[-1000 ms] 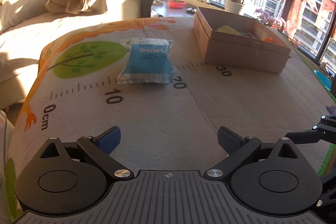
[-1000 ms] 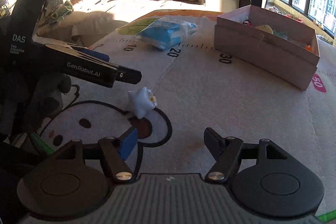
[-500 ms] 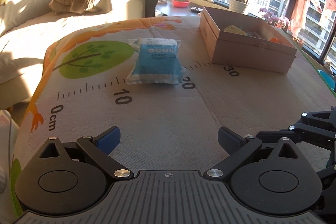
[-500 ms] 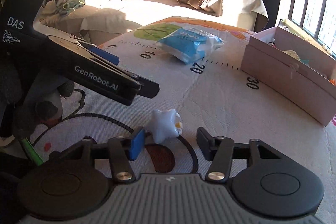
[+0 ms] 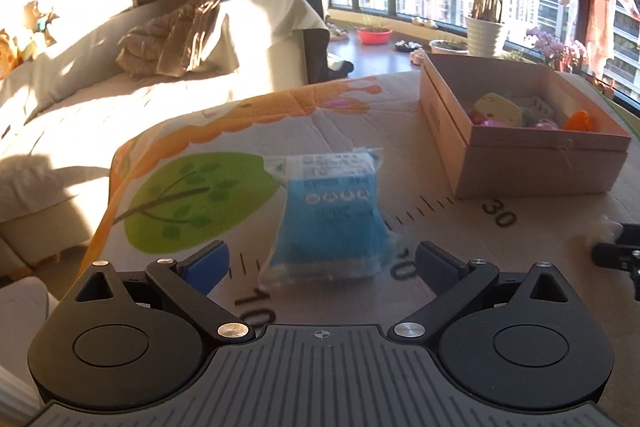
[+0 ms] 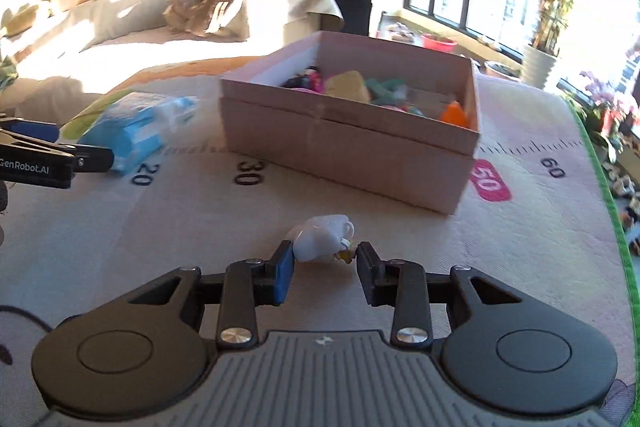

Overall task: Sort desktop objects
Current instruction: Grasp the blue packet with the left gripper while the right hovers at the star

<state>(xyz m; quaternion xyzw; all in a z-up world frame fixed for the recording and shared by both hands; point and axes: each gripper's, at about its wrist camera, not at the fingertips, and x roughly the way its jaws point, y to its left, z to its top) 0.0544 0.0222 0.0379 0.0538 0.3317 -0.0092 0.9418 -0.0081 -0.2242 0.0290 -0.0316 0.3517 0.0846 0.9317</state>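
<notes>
Toy (image 6: 325, 238), one, white, shows only between closing right tongs (image 6: 324, 269); left tongs (image 5: 322, 261) gape before one blue packet (image 5: 330, 215); one box (image 6: 352, 139).

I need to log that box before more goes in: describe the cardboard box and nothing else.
The cardboard box is plain pinkish-brown card, rectangular and shallow, with a seam line round its walls. It stands open-topped and upright on the printed mat, between the ruler marks thirty and fifty. Inside lie mixed small things, among them a yellow block, green pieces, something pink and an orange piece in one corner. Neither gripper touches it.
</notes>
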